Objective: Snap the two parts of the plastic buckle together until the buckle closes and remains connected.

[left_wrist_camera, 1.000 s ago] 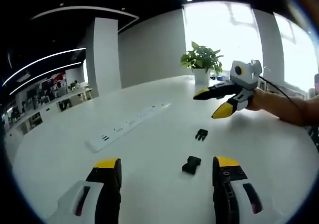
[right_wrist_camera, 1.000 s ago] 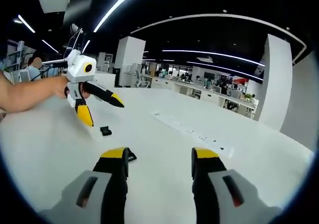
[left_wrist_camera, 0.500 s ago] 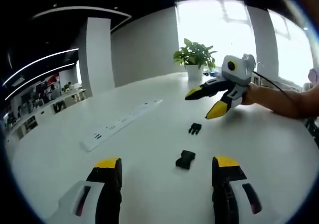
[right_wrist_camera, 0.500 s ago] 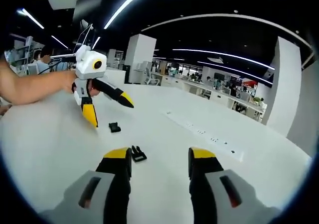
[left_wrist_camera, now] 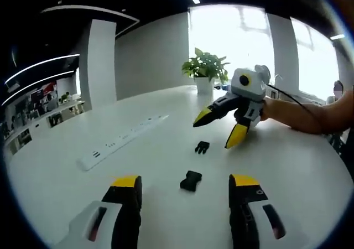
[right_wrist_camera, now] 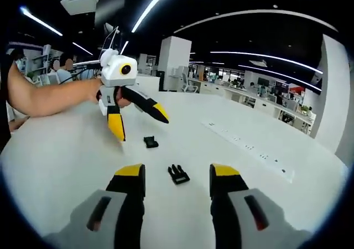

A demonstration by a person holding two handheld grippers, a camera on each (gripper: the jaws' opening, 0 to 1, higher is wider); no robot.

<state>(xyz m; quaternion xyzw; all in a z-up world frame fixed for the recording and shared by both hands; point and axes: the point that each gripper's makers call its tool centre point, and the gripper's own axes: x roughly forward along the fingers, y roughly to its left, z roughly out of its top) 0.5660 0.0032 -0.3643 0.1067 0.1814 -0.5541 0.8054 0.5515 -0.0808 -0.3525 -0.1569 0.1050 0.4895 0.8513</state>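
Both tongs stand apart, the left gripper (left_wrist_camera: 185,183) near the black plastic buckle socket (left_wrist_camera: 191,180), the right gripper (right_wrist_camera: 177,173) near the black pronged buckle piece (right_wrist_camera: 178,174), both on the white table (left_wrist_camera: 298,160)

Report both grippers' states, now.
Left gripper: open, holding nothing; the socket half of the buckle lies on the table between its jaws.
Right gripper: open, holding nothing; the pronged half lies between its jaws.
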